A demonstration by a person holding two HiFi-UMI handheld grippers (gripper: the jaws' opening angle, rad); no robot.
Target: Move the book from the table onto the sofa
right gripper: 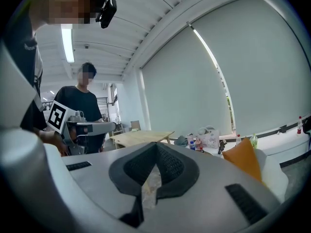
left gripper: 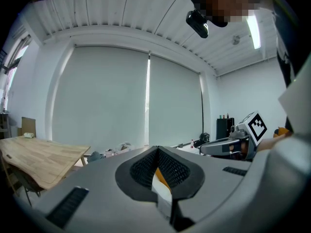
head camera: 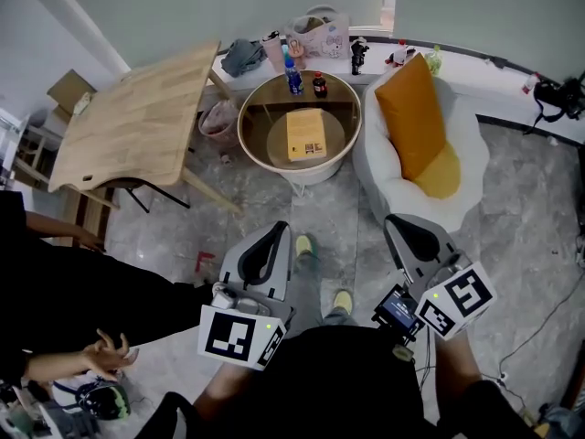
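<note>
Shut and empty, left claw (head camera: 278, 229) and right claw (head camera: 394, 220) hang short of the round glass bench (head camera: 245, 117); a scraping grab could skid its flat yellow book (head camera: 306, 134) into the two small bottles (head camera: 293, 78).

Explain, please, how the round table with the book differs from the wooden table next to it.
The round table is circular with a see-through top; the wooden table is a pale rectangle with rounded corners. The round table carries the yellow book and two bottles; the wooden table carries neither. The round table stands beside the white sofa, the wooden table farther left. Both stand on the grey floor.
</note>
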